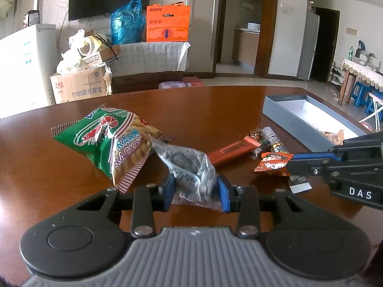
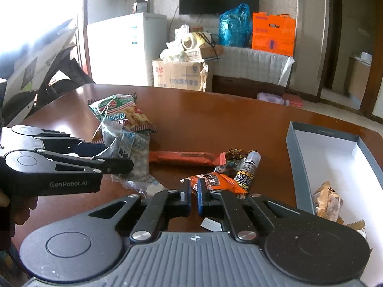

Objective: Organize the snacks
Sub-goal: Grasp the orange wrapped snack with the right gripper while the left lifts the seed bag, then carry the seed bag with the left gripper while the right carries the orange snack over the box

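Blue pads of my left gripper [image 1: 196, 189] clamp a clear crinkled packet [image 1: 189, 165] of pale pieces, lifted just off the brown table [image 1: 215, 105]. My right gripper [image 2: 194, 197] is clenched on the edge of an orange sachet [image 2: 215, 183]. Right view alone shows the grey box's [image 2: 296, 157] white floor with a tan wrapper [image 2: 328, 201] inside. Green prawn cracker bag [image 1: 107, 141] lies behind the packet; red bar [image 1: 229, 151] between both.
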`<state>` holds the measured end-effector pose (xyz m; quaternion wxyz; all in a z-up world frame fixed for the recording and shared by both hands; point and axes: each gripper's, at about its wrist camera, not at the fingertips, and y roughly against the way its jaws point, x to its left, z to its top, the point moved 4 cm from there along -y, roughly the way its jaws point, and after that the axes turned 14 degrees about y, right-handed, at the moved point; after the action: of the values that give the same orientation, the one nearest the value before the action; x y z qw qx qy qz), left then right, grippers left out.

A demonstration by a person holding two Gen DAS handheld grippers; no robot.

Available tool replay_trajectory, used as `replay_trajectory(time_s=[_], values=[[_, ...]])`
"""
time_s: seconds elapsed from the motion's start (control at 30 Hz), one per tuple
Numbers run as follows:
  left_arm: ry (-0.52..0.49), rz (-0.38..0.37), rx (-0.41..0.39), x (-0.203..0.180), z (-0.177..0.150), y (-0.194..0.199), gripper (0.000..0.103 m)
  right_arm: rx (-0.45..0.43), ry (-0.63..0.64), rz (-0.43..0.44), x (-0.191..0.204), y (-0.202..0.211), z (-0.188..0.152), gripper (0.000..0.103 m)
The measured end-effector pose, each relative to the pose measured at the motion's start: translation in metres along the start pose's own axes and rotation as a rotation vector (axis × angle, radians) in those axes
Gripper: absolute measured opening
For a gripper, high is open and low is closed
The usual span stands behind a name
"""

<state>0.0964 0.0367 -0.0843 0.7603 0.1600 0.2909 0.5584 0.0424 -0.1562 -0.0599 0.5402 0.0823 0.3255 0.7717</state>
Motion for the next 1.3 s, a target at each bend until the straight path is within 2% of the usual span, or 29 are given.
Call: replay_trajectory(time_s=[0.07,0.13,0.17,0.2,0.27,0.3,0.33,0.47,0.6,0.7,0.73,0.83,0.87,1.0,1.13,1.23,1.3], values=[[-0.001,0.000,0.003,-0.001,-0.001,-0.001,0.036,0.005,0.009,-0.008,0.001,-0.001,-0.004,0.009],[0.003,0.002,0.004,-0.001,-0.001,-0.002,0.036,0.023,0.003,-0.027,0.002,-0.005,-0.007,0.028],[0.003,0.001,0.006,-0.002,-0.002,-0.003,0.036,0.031,0.019,-0.059,0.003,-0.008,-0.007,0.057],[0.000,0.002,0.007,-0.002,-0.003,-0.003,0.036,0.027,0.049,-0.097,0.006,-0.009,-0.006,0.078],[-0.001,0.003,0.014,-0.001,-0.004,-0.005,0.036,0.007,0.107,-0.182,0.009,-0.009,-0.004,0.087],[0.000,0.005,0.020,0.000,-0.005,-0.006,0.036,0.006,0.104,-0.205,0.009,-0.011,-0.002,0.094],[0.003,0.006,0.025,0.001,-0.005,-0.008,0.036,0.011,0.083,-0.203,0.007,-0.014,-0.003,0.096],[0.024,0.015,0.042,0.007,-0.004,-0.017,0.036,0.059,-0.011,-0.143,0.000,-0.030,-0.007,0.088],[0.040,0.012,0.048,0.012,-0.002,-0.022,0.036,-0.007,0.020,-0.155,0.000,-0.029,0.003,0.083],[0.052,0.006,0.049,0.014,0.000,-0.026,0.036,0.049,0.014,-0.103,0.003,-0.044,-0.001,0.078],[0.054,0.005,0.049,0.014,-0.001,-0.026,0.036,0.069,0.025,-0.093,0.006,-0.049,-0.006,0.081],[0.060,0.004,0.046,0.014,-0.001,-0.029,0.036,0.056,0.049,-0.115,0.008,-0.051,-0.005,0.080],[0.063,0.003,0.046,0.014,-0.001,-0.030,0.036,0.045,0.044,-0.112,0.006,-0.051,-0.004,0.070],[0.061,0.002,0.039,0.013,-0.002,-0.030,0.036,0.025,0.013,-0.090,0.001,-0.046,-0.004,0.050],[0.057,-0.006,0.039,0.012,-0.002,-0.030,0.031,0.019,0.045,-0.079,0.003,-0.043,-0.005,0.045],[0.047,-0.011,0.043,0.011,-0.003,-0.030,0.031,0.043,0.041,-0.057,0.009,-0.047,-0.006,0.049],[0.054,-0.011,0.039,0.011,-0.002,-0.031,0.031,0.044,0.031,-0.056,0.013,-0.049,-0.009,0.048]])
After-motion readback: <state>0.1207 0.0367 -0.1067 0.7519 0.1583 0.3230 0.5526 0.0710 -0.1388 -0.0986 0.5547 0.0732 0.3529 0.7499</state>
